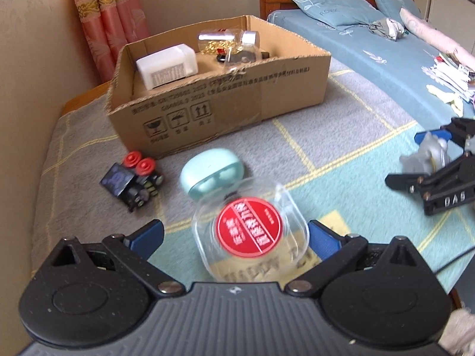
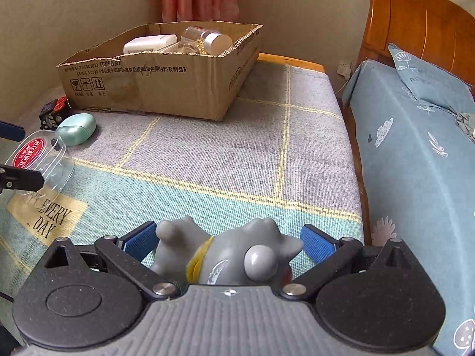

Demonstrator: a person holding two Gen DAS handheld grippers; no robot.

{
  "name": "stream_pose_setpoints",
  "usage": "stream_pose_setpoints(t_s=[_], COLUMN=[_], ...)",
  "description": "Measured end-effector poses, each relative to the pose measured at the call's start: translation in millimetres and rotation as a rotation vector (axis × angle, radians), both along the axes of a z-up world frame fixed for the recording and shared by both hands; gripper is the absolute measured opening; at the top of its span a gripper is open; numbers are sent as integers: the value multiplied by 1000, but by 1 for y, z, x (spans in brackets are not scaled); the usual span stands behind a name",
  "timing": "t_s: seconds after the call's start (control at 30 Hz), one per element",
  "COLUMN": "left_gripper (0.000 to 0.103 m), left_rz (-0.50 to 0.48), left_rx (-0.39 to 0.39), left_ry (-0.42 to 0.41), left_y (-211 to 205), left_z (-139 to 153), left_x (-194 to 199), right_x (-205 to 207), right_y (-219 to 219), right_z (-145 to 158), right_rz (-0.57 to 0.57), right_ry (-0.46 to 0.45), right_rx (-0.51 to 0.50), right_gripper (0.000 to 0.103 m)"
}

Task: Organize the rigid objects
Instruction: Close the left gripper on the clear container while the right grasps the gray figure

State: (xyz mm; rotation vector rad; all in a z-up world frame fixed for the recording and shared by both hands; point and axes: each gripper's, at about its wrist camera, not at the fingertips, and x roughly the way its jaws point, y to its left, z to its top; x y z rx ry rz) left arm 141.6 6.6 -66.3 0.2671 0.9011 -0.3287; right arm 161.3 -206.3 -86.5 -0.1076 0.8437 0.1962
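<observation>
Fingers first, from my left: both blue pads of the left gripper [image 1: 236, 234] sit wide of the clear jar [image 1: 249, 228], one on each side. The jar, with its red round label facing the camera, lies between them. From the left wrist view I see a gap at each pad, so I judge the jaws spread and not clamped. The right wrist view shows a black finger against the jar's wall, so whether it is truly gripped or only cradled I cannot tell.

Ahead of the jar and just beyond it rests the mint green case [image 1: 212, 175], with the small black block with red caps [image 1: 133, 182] to its left. Further on, up and slightly left of my left fingers, stands the cardboard box [image 1: 225, 101], open at the top and already holding a white container [image 1: 166, 65] and glass jars with silver lids [image 1: 228, 41].

Moving right, the right gripper [image 2: 228, 243] has the grey figurine [image 2: 225, 255] between its pads. It lies on its side, its long axis running across the jaws from pad to pad. The pads stand near its ends but contact is hidden, so I won't call it held firmly.

For the coming move, the box lies forward of both grippers; from the right one it is forward and well to the left. I judge the left gripper nearer to it, so the jar has the shorter path over the near wall.
</observation>
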Motion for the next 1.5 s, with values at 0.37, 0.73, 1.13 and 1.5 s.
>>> stream_pose_setpoints(t_s=[0.37,0.73,1.13,1.5], left_gripper=[101,103,101,98], left_rz=[19,77,69,0], left_rx=[-47,-92,-70,-27], left_ry=[31,17,46,20], left_y=[17,13,9,4], left_z=[-20,-30,-29,-10], left_x=[1,14,18,16], right_x=[-12,-14,-7,-3], right_y=[1,4,8,8], right_z=[-3,-3,-3,11], right_rz=[-50,-89,-113,-136], right_ry=[-49,-55,-40,-4], right_rx=[8,6,3,-32], right_gripper=[103,103,103,103])
